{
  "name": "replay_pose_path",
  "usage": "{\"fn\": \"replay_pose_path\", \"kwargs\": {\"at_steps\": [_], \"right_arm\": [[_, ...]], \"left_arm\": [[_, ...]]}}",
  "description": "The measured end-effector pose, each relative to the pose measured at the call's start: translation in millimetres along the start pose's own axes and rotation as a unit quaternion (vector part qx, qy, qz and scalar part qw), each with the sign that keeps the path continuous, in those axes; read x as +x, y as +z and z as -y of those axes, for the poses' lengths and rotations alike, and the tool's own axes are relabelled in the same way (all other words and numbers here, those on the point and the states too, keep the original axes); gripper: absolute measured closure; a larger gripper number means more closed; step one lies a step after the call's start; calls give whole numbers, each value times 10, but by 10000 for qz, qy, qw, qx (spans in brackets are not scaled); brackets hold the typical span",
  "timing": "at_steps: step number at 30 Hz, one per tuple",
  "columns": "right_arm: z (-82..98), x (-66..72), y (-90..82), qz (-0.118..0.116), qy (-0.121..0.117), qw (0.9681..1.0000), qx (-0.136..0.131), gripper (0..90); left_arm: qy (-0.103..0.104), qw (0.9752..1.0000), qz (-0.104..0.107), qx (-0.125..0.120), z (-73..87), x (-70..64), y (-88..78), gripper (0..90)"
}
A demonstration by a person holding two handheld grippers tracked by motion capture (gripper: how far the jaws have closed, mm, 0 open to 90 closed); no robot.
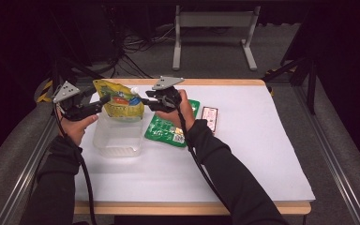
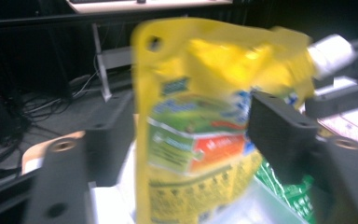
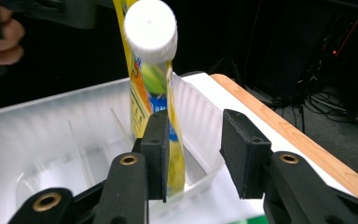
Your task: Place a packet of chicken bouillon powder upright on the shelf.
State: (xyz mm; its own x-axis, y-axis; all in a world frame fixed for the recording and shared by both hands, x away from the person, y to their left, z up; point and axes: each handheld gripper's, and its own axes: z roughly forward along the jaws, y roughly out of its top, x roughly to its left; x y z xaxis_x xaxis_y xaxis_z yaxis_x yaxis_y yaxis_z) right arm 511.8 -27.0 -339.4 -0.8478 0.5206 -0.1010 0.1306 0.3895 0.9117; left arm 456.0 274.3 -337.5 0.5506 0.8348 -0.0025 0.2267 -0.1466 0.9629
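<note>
A yellow spouted pouch (image 1: 119, 102) with a white cap (image 3: 150, 30) stands upright over the far end of a clear plastic container (image 1: 117, 138), its lower end inside the container (image 3: 51, 126). My left gripper (image 1: 99, 104) is at the pouch's left side. In the left gripper view the blurred pouch (image 2: 200, 126) sits between the spread jaws of that gripper (image 2: 191, 135), and the pads do not press on it. My right gripper (image 1: 145, 101) is at the pouch's right side. Seen from the right gripper (image 3: 196, 144), the jaws stand apart with an empty gap, and the pouch (image 3: 142, 93) is just beyond the left jaw.
A green packet (image 1: 166, 129) lies right of the container under my right hand, with a small pink-and-white packet (image 1: 209, 117) beside it. White paper (image 1: 243, 154) covers the wooden table. A metal stand (image 1: 213, 35) and cables are on the floor beyond.
</note>
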Motion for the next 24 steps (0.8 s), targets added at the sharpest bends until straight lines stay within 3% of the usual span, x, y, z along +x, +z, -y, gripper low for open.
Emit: {"fn": "replay_pose_path", "kwargs": {"at_steps": [2, 8, 13, 17, 24], "right_arm": [[28, -19, -46, -4, 54, 10000, -6, 615], [106, -106, -188, 121, 176, 9998, -20, 600], [170, -180, -359, 174, 192, 9997, 3, 641], [243, -225, -527, 200, 177, 9996, 55, 642], [471, -391, -1016, 383, 120, 9990, 194, 635]], "left_arm": [[102, 9999, -86, 18, 16, -71, -52, 246], [37, 9997, -90, -214, 28, -149, -255, 154], [307, 9993, 193, -83, 80, -304, -338, 150], [409, 9987, 305, -67, 146, -436, -382, 150], [542, 9962, 674, -81, 273, -755, -496, 150]]}}
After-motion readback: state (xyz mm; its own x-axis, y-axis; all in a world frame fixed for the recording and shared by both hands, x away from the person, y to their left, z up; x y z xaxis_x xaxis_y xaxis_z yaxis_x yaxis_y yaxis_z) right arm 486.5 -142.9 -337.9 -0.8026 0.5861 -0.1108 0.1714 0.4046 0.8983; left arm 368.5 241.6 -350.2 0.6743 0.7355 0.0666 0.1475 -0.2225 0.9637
